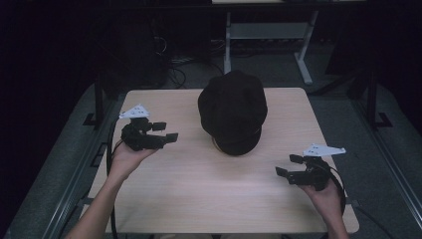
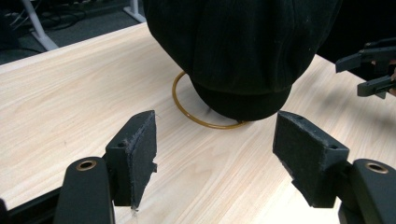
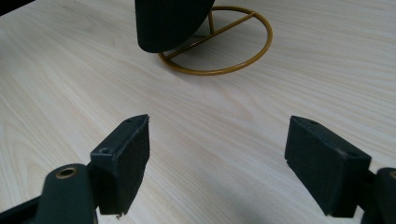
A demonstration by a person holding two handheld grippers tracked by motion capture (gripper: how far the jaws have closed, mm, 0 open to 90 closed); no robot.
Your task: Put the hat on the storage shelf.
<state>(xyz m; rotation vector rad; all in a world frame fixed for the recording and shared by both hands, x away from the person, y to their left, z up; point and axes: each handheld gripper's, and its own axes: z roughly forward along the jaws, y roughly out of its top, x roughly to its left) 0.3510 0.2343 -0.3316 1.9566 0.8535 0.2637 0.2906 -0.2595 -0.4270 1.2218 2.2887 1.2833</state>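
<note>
A black cap (image 1: pixel 232 110) sits on a gold wire stand (image 3: pixel 218 43) in the middle of the wooden table (image 1: pixel 189 194). Its brim hangs over the stand's ring base (image 2: pixel 205 120). My left gripper (image 1: pixel 166 132) hovers left of the cap, pointing toward it, jaws open with nothing between them (image 2: pixel 215 154). My right gripper (image 1: pixel 288 165) is held at the right front of the table, also aimed at the cap, open and empty (image 3: pixel 217 158). Across the cap, the right gripper's jaws (image 2: pixel 371 70) show in the left gripper view.
Cables and a white desk frame (image 1: pixel 303 55) stand on the dark floor beyond the table's far edge. Metal rails (image 1: pixel 74 174) run along both sides of the table. Bare tabletop lies in front of the cap.
</note>
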